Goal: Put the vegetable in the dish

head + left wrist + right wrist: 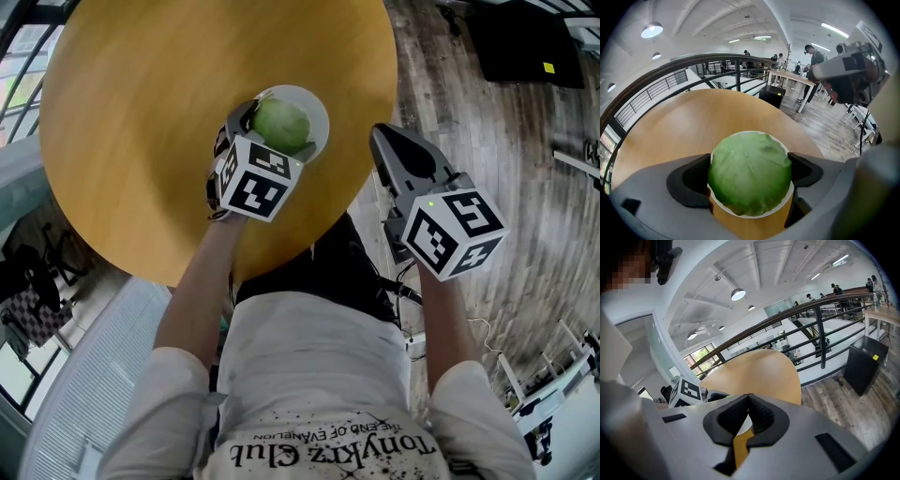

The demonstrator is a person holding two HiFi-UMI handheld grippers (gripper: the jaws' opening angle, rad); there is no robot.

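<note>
A round green cabbage-like vegetable (281, 124) sits between the jaws of my left gripper (272, 133), which is shut on it. The vegetable hangs right over a small white dish (316, 108) near the right edge of the round wooden table (159, 103). In the left gripper view the vegetable (750, 171) fills the gap between both jaw pads, and the dish rim (786, 149) shows around it. I cannot tell whether it touches the dish. My right gripper (380, 139) is held off the table's right edge, shut and empty (749, 399).
The table edge runs just below and right of the dish. Wooden floor (525, 169) lies to the right, with a black box (520, 42) at the back right. A railing (820, 333) runs beyond the table. People stand far off in the room.
</note>
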